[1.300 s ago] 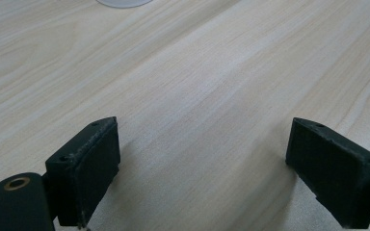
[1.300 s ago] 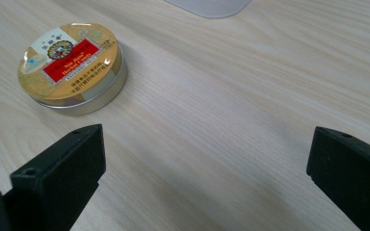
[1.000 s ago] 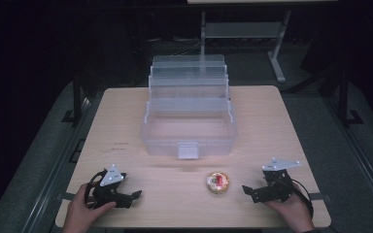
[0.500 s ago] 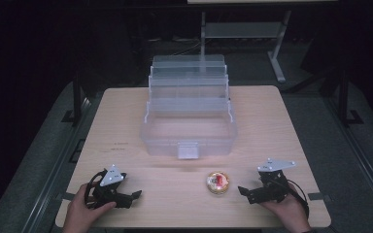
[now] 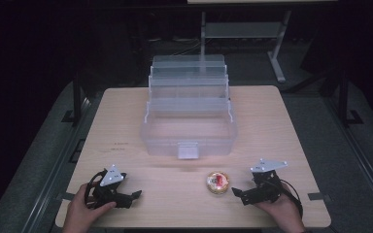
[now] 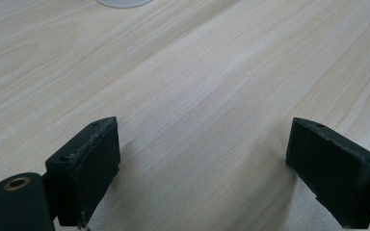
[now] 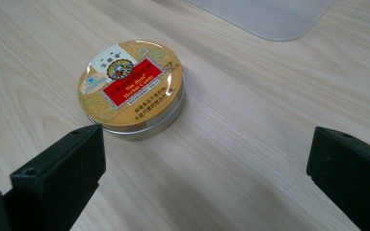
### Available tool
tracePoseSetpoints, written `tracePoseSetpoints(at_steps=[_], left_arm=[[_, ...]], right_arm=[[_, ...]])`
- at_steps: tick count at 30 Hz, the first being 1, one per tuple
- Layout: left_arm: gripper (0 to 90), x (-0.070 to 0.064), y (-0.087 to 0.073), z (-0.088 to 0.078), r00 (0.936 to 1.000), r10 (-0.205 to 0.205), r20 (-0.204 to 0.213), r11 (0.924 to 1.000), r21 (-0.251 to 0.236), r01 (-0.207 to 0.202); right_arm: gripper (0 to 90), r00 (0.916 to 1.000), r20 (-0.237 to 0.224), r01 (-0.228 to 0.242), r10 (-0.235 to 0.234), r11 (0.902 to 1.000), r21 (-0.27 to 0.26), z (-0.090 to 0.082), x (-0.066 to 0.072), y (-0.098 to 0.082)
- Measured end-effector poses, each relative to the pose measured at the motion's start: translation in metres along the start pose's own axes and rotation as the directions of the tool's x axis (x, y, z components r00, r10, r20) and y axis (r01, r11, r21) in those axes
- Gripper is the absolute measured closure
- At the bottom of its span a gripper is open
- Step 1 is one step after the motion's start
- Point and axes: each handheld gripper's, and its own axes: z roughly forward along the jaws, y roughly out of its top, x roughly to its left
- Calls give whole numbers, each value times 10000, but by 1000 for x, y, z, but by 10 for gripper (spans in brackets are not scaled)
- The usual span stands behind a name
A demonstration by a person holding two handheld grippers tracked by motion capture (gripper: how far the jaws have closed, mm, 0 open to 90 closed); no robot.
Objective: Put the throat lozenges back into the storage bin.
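1. High view: a light wooden table [image 5: 291, 126] carries a clear plastic tiered box [image 5: 188, 121], opened in steps toward the far edge, with a small latch tab on its near wall. On the near side of the box, slightly to the right of the latch, a small round tin [image 5: 217, 182] with a gold and red lid lies flat on the wood, apart from the box. The left tool [image 5: 131, 196] rests low at the near left corner, held by the person's left hand [image 5: 80, 211], its tips pointing toward the middle of the table. The right tool [image 5: 237, 194] is held by the right hand [image 5: 281, 209] near the front right, tips aimed at the tin and just beside it, not touching. A grey three-cornered plate sits on top of each tool.

2. Left gripper view: the left tool [image 6: 202, 168] has its two black jaws spread wide with bare wood grain between them. A pale rounded edge shows at the top of the frame.

3. Right gripper view: the right tool [image 7: 204, 173] is spread wide with nothing between its jaws. The tin [image 7: 131, 89] lies beyond the left jaw, lid up, showing a red label with small printing. A corner of the clear box [image 7: 265, 17] reaches in at the top right.
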Motion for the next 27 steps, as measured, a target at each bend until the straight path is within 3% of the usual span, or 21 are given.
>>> tracePoseSetpoints(at_steps=[27], left_arm=[[109, 0, 0, 0, 10000, -2, -1, 10000, 0, 2]], right_arm=[[0, 9983, -330, 488, -483, 9987, 145, 16, 16, 12]])
